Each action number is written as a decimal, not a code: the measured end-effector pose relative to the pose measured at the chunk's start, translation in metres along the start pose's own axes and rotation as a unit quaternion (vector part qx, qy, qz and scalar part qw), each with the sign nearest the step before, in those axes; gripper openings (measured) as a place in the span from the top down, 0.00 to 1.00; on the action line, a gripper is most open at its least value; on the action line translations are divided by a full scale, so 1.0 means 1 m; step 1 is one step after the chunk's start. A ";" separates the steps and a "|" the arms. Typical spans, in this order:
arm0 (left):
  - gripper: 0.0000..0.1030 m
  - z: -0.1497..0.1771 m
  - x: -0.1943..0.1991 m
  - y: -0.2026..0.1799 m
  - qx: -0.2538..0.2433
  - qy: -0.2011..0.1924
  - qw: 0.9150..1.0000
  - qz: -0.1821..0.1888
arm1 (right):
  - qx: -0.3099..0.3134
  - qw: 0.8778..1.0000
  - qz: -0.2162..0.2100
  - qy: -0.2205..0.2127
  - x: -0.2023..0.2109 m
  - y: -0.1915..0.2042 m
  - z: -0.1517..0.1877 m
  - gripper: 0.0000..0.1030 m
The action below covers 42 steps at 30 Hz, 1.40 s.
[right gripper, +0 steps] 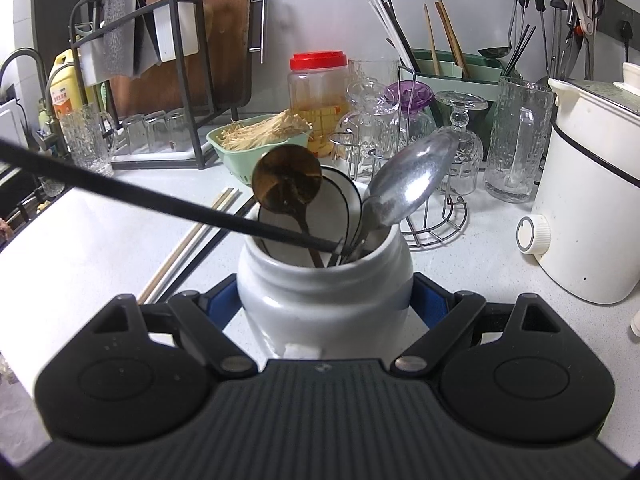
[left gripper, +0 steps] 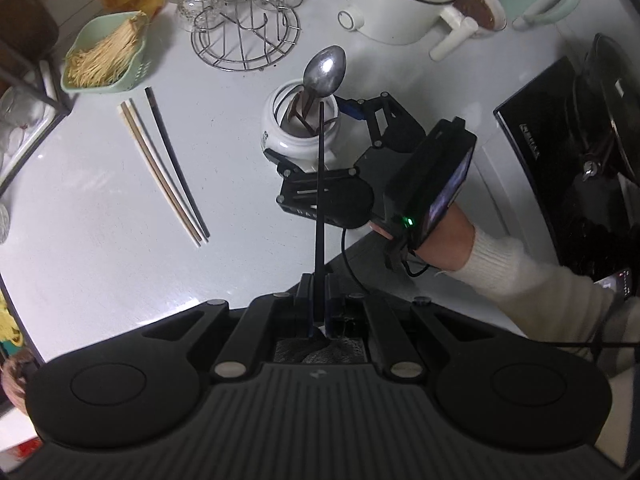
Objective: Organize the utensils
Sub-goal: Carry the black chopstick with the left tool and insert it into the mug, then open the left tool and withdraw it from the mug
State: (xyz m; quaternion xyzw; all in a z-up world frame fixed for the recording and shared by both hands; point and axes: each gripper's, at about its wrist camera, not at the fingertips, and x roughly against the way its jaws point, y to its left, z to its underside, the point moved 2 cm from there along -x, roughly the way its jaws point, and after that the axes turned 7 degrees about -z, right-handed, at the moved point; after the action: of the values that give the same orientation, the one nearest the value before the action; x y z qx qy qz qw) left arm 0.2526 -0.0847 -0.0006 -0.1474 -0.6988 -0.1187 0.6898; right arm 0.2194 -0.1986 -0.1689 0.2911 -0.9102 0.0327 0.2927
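the left gripper [left gripper: 319, 300] pinches a black chopstick [left gripper: 320, 184] whose tip sits inside the white jar [right gripper: 324, 280], itself clasped between the right gripper's [right gripper: 325, 300] fingers.

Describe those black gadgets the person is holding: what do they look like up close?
Each is matte black plastic with a ribbed top, two round discs and silver bolts. The right gripper has blue finger pads, a green light, a phone-like screen and a black cable. The right hand wears a cream knit sleeve. The left gripper looks alike.

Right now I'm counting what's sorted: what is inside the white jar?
The white jar holds a metal spoon, a brown spoon and the black chopstick tip. Handles' lower ends are hidden.
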 end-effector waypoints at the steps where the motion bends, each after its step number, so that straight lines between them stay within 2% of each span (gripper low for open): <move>1: 0.95 -0.005 -0.001 -0.001 -0.006 0.004 1.000 -0.002 | 0.000 1.000 0.000 0.000 0.000 0.000 0.000 0.12; 9: 0.94 -0.040 -0.021 -0.012 -0.054 0.001 0.998 -0.032 | -0.002 1.000 0.005 -0.003 -0.001 0.001 0.000 0.12; 18: 0.91 -0.048 -0.026 0.001 -0.031 -0.030 0.999 -0.024 | -0.002 1.000 0.005 -0.002 -0.002 0.001 0.000 0.12; 20: 0.85 -0.042 -0.025 0.007 -0.022 -0.033 0.999 -0.024 | -0.002 1.000 0.004 0.000 -0.002 0.000 -0.001 0.12; 23: 0.62 -0.032 -0.017 0.018 0.003 -0.055 0.998 -0.013 | -0.002 1.000 0.005 0.001 -0.002 0.001 -0.001 0.12; 25: 0.61 -0.026 -0.010 0.026 0.019 -0.077 0.997 -0.006 | -0.003 1.000 0.006 0.002 -0.002 0.001 -0.001 0.12; 30: 0.61 -0.007 0.000 0.047 0.067 -0.141 0.988 0.016 | -0.005 1.000 0.011 0.005 -0.004 0.002 -0.002 0.12; 38: 0.61 0.031 0.007 0.077 0.117 -0.233 0.964 0.050 | -0.023 0.999 0.031 0.011 -0.007 0.006 -0.005 0.12; 42: 0.61 0.049 0.001 0.092 0.135 -0.273 0.952 0.039 | -0.033 0.999 0.042 0.011 -0.007 0.007 -0.005 0.12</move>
State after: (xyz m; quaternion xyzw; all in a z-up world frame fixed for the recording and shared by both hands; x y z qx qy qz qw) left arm 0.2407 0.0189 -0.0038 -0.1063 -0.8639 0.0486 0.4899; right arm 0.2226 -0.1876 -0.1682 0.2425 -0.9189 0.0187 0.3105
